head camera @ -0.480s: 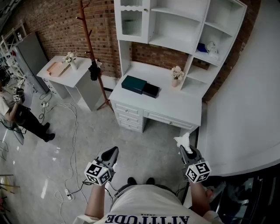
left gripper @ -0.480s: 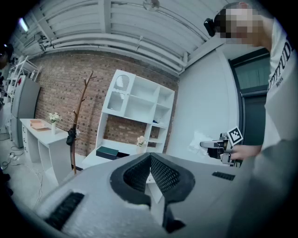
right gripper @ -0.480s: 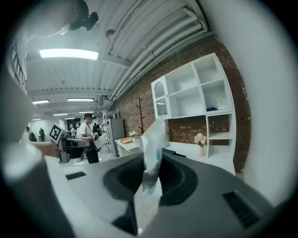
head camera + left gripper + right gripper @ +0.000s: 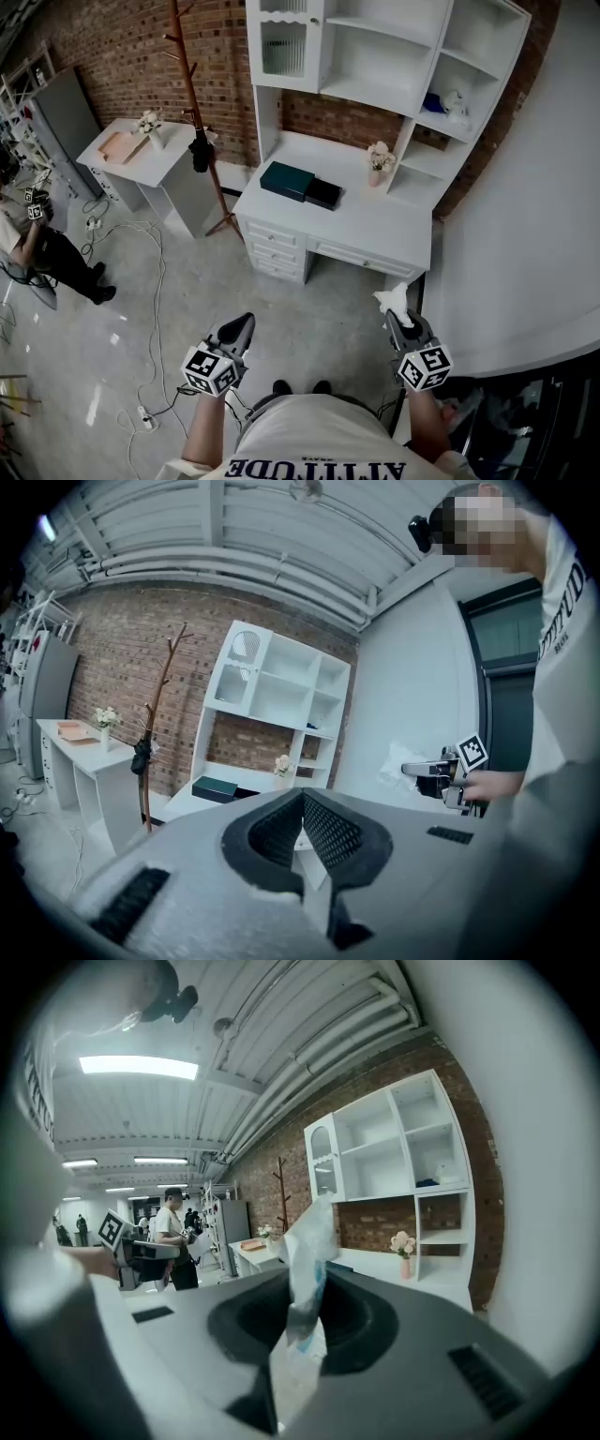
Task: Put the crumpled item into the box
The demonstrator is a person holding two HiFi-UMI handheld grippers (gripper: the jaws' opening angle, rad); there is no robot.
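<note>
Carry step in hand. Right tongs (image 4: pixel 399 317) clamped on crumpled white item (image 4: pixel 392 300), held over floor, well short of bench (image 4: pixel 375 230). Left tongs (image 4: pixel 242 328) closed, empty. Next, probably: approach bench, bring item over dark green box (image 4: pixel 287 180), release. Box contents not visible; lid on or off unclear.

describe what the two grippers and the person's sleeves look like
Both the left gripper and right gripper are grey, with dark mesh-textured pads and a white cube of black square markers behind. The person wears a white T-shirt with dark lettering, forearms bare.
</note>
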